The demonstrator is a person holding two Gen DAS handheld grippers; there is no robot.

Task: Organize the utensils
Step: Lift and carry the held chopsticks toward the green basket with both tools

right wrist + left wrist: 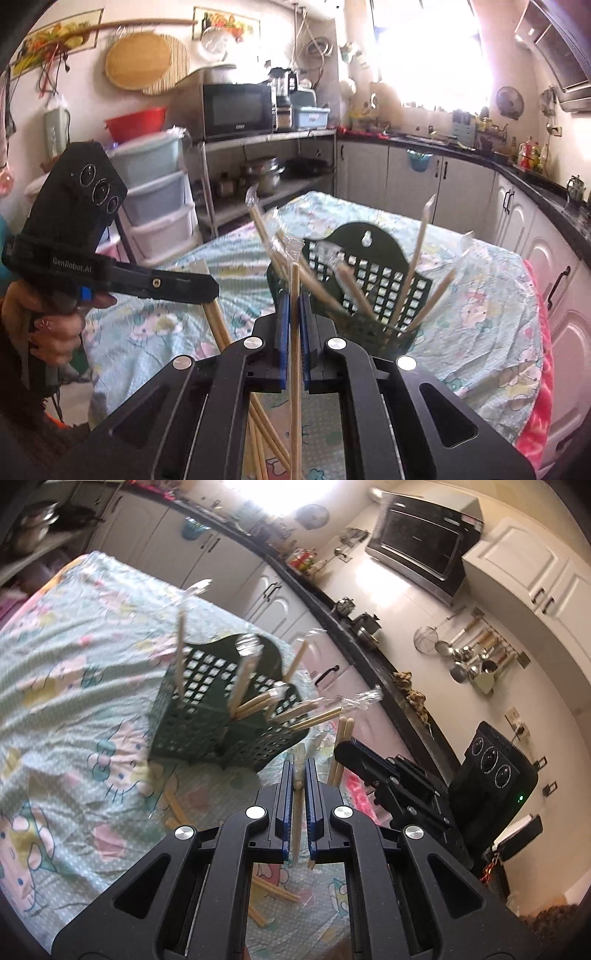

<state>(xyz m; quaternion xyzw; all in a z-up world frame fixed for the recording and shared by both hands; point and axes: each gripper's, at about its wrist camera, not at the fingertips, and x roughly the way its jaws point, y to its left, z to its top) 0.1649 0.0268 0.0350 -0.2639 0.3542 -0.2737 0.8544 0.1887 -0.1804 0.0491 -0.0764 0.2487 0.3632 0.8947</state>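
Left gripper [299, 775]: jaws pinching one wrapped wooden chopstick [296, 812].
Right gripper [293, 314]: jaws pinching another wooden stick [294, 369].
Risk: thin sticks could pivot and miss the dark green perforated plastic basket [207, 709], landing on the bench [74, 701].

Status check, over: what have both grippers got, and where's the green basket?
Left gripper shut on one wrapped chopstick pair. Right gripper shut on another. Green basket just ahead, already bristling with sticks. More loose pairs on the tablecloth.

Dark green basket [192, 716], cartoon-print tablecloth [74, 657]
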